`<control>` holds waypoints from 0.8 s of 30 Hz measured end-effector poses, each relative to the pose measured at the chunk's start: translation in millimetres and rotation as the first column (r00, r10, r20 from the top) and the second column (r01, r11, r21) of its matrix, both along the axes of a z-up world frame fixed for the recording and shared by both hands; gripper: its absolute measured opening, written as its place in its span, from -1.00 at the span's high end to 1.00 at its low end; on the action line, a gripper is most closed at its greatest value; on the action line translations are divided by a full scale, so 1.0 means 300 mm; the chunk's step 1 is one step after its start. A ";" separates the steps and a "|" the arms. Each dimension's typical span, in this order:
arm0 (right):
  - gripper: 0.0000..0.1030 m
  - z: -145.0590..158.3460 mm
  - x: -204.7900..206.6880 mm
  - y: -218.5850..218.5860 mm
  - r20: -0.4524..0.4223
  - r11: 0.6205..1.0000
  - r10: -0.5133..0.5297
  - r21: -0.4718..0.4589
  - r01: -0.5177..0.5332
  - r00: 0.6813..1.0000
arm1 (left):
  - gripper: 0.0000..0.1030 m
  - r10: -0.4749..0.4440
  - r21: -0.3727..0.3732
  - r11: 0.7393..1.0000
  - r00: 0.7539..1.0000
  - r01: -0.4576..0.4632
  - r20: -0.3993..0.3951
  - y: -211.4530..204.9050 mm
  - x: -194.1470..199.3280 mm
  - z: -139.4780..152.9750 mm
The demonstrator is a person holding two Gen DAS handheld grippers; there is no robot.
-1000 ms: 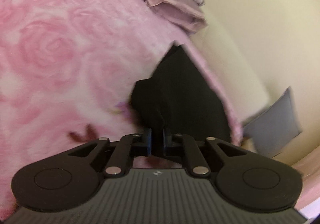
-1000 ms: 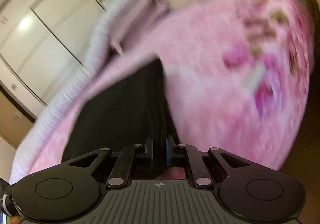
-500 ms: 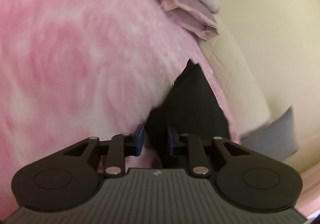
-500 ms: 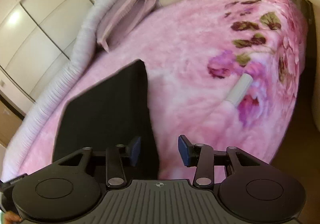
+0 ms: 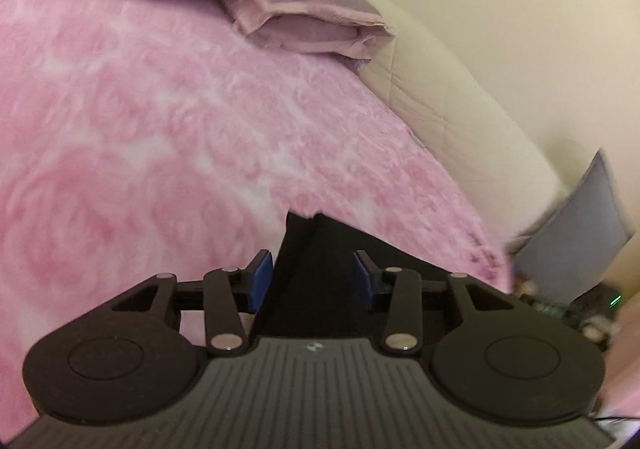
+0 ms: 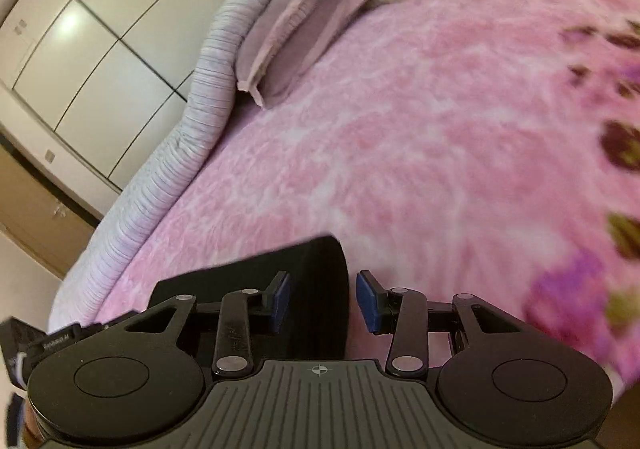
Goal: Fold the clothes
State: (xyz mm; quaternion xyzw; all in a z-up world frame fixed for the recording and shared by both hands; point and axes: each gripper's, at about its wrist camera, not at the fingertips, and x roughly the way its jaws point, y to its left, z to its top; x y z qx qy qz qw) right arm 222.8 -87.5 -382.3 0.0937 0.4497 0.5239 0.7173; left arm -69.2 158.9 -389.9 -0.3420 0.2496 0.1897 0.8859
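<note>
Pink floral blanket [image 6: 420, 137] covers the bed, where the folded black garment [image 6: 312, 273] lies near its edge, released beneath the left gripper [image 5: 312, 281] and right gripper [image 6: 324, 299], both wide; withdraw cleanly without snagging.

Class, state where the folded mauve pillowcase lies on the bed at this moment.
The mauve pillowcase lies at the far end of the pink blanket, against the grey ribbed duvet; upper left in the right wrist view, top centre in the left.
</note>
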 end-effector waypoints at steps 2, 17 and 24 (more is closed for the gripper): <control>0.20 -0.037 0.001 0.052 0.030 0.998 0.015 -0.053 -0.013 0.999 | 0.22 0.018 0.026 1.000 0.998 -0.016 -0.063 -0.003 0.047 -0.058; 0.20 0.015 -0.187 0.148 0.426 0.978 0.175 -0.178 -0.107 0.888 | 0.85 -0.040 0.160 0.986 0.995 0.055 -0.092 -0.059 0.140 -0.034; 0.20 -0.013 -0.181 0.123 0.376 0.979 0.104 -0.203 -0.028 0.921 | 0.88 -0.004 0.155 0.988 0.995 0.019 -0.097 -0.079 0.067 0.010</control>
